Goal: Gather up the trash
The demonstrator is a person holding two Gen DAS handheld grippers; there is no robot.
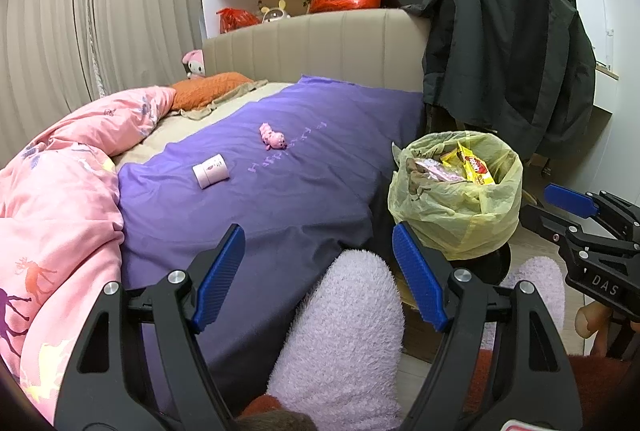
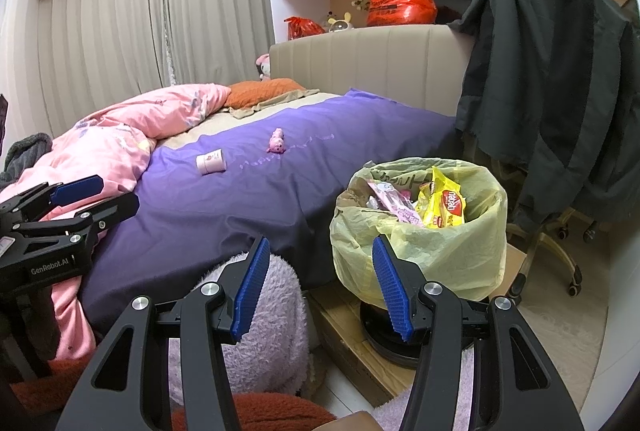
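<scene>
Both grippers, left gripper [image 1: 318,275] and right gripper [image 2: 318,283], hover with fingers wide and empty; the pink cylinder [image 1: 211,171] could roll off the purple bedspread [image 1: 288,191] if nudged.

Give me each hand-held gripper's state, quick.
Left hand-held gripper: open, holding nothing.
Right hand-held gripper: open, holding nothing.

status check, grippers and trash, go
Left gripper and right gripper open, empty. Pink tube on purple sheet, lined bin beside bed. Nothing blocking.
</scene>
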